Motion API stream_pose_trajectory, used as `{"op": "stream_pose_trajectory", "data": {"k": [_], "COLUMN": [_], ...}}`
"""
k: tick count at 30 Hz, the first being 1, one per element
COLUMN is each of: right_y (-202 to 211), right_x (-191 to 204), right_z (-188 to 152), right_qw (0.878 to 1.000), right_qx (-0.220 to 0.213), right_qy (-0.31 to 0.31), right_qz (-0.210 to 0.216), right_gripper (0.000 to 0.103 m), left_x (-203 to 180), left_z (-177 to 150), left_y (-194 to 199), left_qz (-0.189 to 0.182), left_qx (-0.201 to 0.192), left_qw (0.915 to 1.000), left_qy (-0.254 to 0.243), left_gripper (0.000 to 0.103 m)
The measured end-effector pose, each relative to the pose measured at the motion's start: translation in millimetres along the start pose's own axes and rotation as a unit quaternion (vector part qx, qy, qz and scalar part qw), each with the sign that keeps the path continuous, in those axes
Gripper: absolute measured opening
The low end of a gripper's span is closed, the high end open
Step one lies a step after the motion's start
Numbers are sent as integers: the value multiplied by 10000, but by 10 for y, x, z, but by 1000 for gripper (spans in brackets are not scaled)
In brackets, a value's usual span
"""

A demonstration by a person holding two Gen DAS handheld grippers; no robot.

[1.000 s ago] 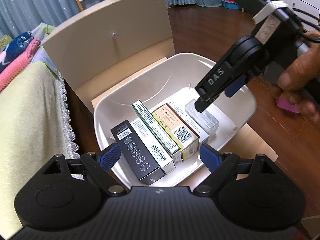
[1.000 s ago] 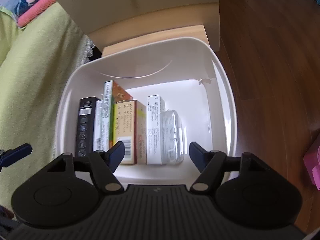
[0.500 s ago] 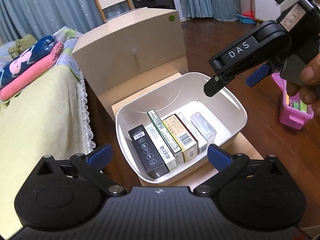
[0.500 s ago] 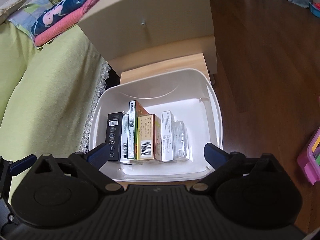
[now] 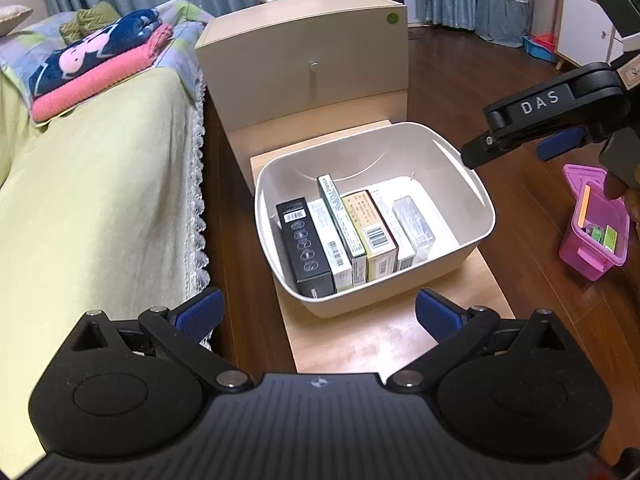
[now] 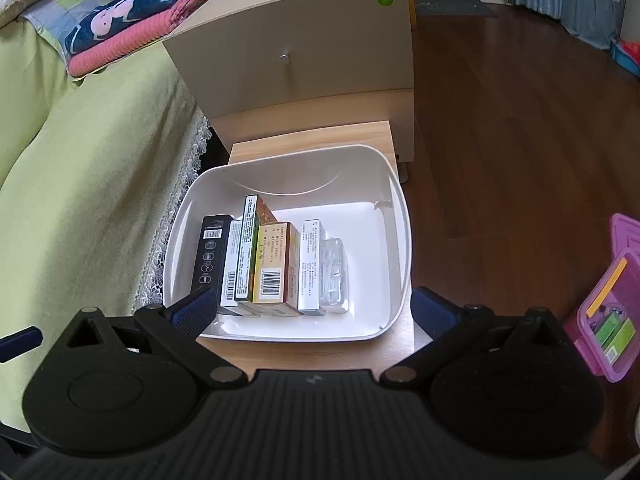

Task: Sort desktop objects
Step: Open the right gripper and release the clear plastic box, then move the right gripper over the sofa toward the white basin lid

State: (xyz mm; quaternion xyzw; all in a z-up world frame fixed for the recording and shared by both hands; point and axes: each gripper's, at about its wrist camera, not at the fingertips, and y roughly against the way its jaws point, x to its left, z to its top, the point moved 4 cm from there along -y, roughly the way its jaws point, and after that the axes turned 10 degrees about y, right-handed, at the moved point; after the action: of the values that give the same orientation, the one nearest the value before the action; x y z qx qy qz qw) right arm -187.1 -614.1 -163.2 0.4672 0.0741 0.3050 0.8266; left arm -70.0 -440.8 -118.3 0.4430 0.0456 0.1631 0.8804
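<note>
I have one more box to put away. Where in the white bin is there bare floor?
The white bin is crowded along its left and near side, from the black box across to the clear plastic case. Bare floor lies right of that case up to the right wall, and behind the row toward the far wall.

Left gripper (image 5: 318,310) spread wide and empty, right gripper (image 6: 306,306) likewise
</note>
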Motion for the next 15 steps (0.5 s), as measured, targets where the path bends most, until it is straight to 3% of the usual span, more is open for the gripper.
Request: {"op": "stream_pose_trajectory", "data": {"k": [5,15], "right_y": [79,127], "right_x": [89,377], "right_z": [-76,-286], "right_qw": [10000,9990], "right_qx": [-56,157], "right_qy": [67,109], "right_qz": [-26,396], "right_gripper": [102,102], "left_x": [55,228], "left_z": [-58,-101], "left_y": [114,400], "left_qz": [62,105], "left_qx": [-24,-283], "left_qw": [9999,9988], "left_qy": [135,379], "left_gripper": [102,102]}}
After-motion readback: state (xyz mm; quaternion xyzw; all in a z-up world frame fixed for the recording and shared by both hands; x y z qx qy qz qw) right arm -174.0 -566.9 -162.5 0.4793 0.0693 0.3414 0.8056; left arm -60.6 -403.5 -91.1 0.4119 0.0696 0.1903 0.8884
